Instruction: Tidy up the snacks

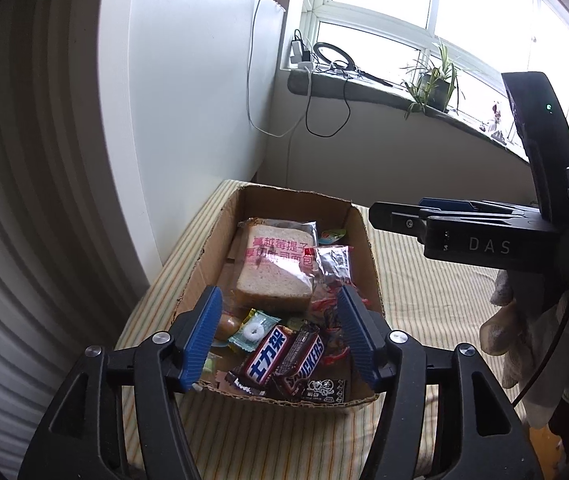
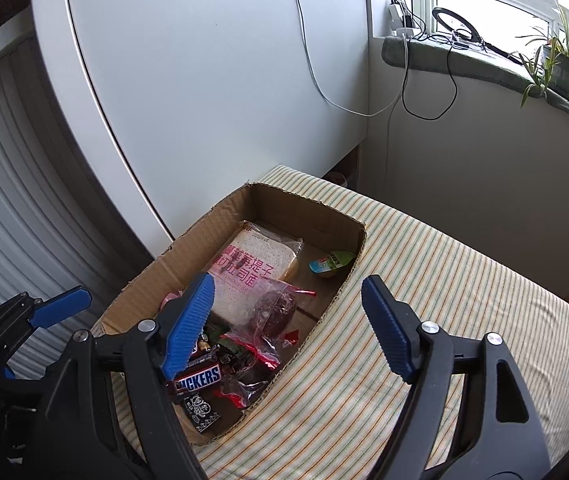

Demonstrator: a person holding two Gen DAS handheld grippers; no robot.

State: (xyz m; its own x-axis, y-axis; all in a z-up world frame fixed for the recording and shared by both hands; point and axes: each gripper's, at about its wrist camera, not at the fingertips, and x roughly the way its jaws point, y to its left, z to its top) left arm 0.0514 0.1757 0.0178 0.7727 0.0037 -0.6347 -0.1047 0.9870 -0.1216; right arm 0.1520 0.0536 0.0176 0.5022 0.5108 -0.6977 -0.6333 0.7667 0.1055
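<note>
Inside the cardboard box (image 1: pixel 358 236) on the striped cloth, the Snickers bars (image 1: pixel 284 354) lie directly under the open, empty left gripper (image 1: pixel 280 332), nearer than the open right gripper (image 2: pixel 288 322).

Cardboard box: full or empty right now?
Partly full. The cardboard box holds bagged bread, Snickers bars and small candies; bare floor shows at its far end.

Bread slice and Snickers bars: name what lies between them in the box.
In the left wrist view, a teal ring-candy wrapper lies between the bread slice and the Snickers bars.
</note>
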